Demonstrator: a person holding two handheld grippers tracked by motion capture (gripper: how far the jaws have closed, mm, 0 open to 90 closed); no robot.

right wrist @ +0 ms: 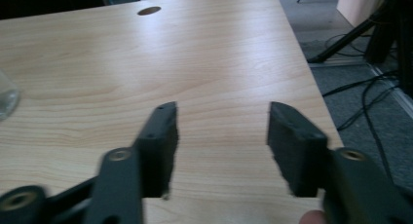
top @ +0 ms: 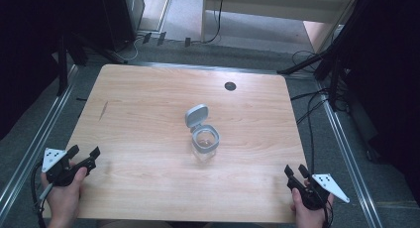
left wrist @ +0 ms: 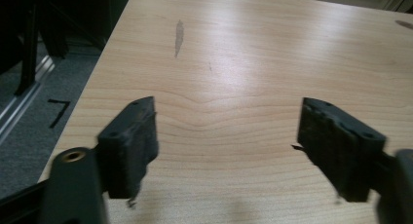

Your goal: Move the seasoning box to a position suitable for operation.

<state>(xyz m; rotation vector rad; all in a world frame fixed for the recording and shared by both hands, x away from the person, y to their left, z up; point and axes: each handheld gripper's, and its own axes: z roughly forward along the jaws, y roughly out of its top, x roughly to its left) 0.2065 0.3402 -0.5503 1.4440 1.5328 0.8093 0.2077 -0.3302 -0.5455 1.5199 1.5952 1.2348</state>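
Both grippers are sitting at the near corners of the table (top: 148,94), each held in a hand. Left gripper (top: 84,152) is resting at the near left corner with its jaws spread wide and nothing between them; the left hand (top: 63,196) is gripping it from below, and its grey plate (top: 52,157) is pointing outward to the left. In the left gripper view the gripper (left wrist: 228,136) is showing a broad gap of bare wood between its two black jaws, and a dark streak (left wrist: 178,36) is lying on the tabletop farther ahead.

Right gripper (top: 296,169) is sitting at the near right corner, also with jaws standing apart and holding nothing, the right hand (top: 307,213) wrapping its grip and its grey plate (top: 331,185) angling off the table's right edge. In the right gripper view the gripper (right wrist: 221,131) is facing across the table toward a round hole (right wrist: 149,10) near the far edge, and the edge of the jar (right wrist: 7,97) is peeking in at the left border.

A clear jar (top: 205,143) is standing upright near the middle of the table, well apart from both grippers. Its grey lid (top: 196,115) is hinged open, tilting up behind the jar's mouth. The hole (top: 230,85) is lying beyond the jar, toward the far edge. Cables (top: 312,114) are trailing over the floor to the right of the table.
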